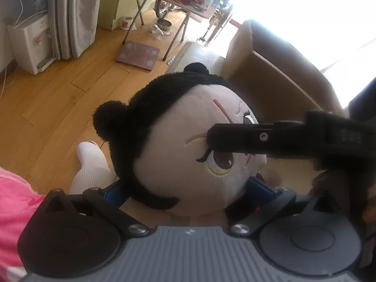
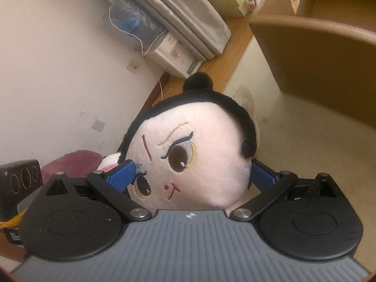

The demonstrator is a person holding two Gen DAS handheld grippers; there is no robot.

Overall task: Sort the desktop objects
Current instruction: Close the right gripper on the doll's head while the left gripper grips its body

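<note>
Both claws clamping plush doll (image 2: 197,155) by head: left gripper (image 1: 185,188) and right gripper (image 2: 192,176) squeezing its sides (blue pads (image 2: 123,175) pressing in). Doll hanging near cardboard box (image 2: 317,54), box at right.

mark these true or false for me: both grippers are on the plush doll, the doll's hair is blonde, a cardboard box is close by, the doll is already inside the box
1. Both grippers grip the plush doll. True: the left gripper and the right gripper each have blue pads pressed to the sides of its head.
2. The doll's hair is blonde. False: it is black, with small round buns.
3. A cardboard box stands close by. True: it is open, beyond the doll.
4. The doll is already inside the box. False: it is outside the box, held up in front of it.
</note>
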